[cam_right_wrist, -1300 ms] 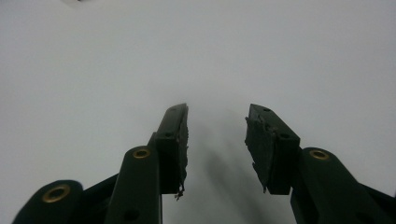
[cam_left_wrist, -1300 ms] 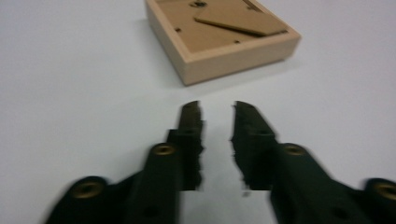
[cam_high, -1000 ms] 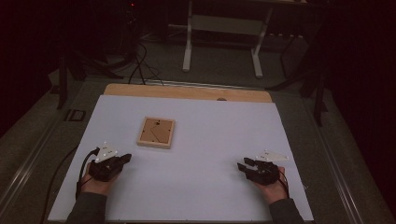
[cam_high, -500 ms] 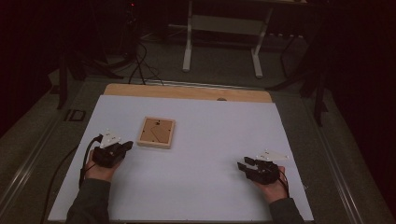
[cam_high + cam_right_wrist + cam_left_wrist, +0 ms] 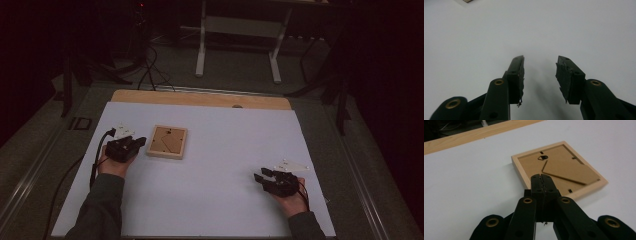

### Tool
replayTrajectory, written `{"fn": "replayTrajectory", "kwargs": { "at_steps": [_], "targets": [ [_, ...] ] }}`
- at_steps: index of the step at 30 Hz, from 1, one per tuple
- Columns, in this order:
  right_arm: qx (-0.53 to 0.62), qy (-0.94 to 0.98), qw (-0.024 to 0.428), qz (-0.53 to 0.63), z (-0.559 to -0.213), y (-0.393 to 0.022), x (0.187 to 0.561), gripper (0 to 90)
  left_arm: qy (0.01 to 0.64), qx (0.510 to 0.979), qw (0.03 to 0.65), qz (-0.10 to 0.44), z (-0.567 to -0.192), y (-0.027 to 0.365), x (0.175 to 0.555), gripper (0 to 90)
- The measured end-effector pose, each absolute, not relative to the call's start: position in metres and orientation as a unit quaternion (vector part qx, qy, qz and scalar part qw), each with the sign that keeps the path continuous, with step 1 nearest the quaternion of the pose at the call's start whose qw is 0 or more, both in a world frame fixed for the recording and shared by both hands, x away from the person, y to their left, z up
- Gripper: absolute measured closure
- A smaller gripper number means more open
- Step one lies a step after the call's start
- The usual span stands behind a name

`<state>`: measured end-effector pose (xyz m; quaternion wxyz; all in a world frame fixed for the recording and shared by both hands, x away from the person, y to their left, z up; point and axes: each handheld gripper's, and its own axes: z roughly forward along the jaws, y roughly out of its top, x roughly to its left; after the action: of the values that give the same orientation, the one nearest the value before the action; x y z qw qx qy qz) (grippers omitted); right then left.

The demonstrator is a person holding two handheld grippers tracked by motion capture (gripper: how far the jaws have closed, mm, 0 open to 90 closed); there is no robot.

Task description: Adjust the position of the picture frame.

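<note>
A small wooden picture frame point(image 5: 168, 142) lies back side up on the white table top, its brown backing board point(image 5: 564, 170) and metal hanger showing. My left gripper point(image 5: 141, 142) is shut with nothing between its jaws, and its tip point(image 5: 541, 178) hovers just at the frame's near left edge. At the table's right front, my right gripper point(image 5: 261, 175) stands open over bare white surface. Its two black pads point(image 5: 518, 72) are well apart with nothing between them.
The white sheet point(image 5: 220, 165) covers most of the table, and a strip of bare wood point(image 5: 200, 98) shows along the far edge. Cables and metal stand legs point(image 5: 202, 50) lie on the dark floor beyond the table.
My left gripper has moved forward and to the right, from the table's left front up to the frame's left edge. The right gripper has stayed where it was.
</note>
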<state>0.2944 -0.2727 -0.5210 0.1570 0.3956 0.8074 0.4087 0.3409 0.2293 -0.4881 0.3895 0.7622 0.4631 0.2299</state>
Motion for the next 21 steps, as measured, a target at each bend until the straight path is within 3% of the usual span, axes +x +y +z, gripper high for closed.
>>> {"fn": "replayTrajectory", "kwargs": {
  "at_steps": [21],
  "targets": [
    [0.396,0.806,0.157,0.411,-0.521,-0.274,0.295,56.5,0.494,0.763,0.354,0.219,-0.514,0.23,0.379,90.0]
  ]
}}
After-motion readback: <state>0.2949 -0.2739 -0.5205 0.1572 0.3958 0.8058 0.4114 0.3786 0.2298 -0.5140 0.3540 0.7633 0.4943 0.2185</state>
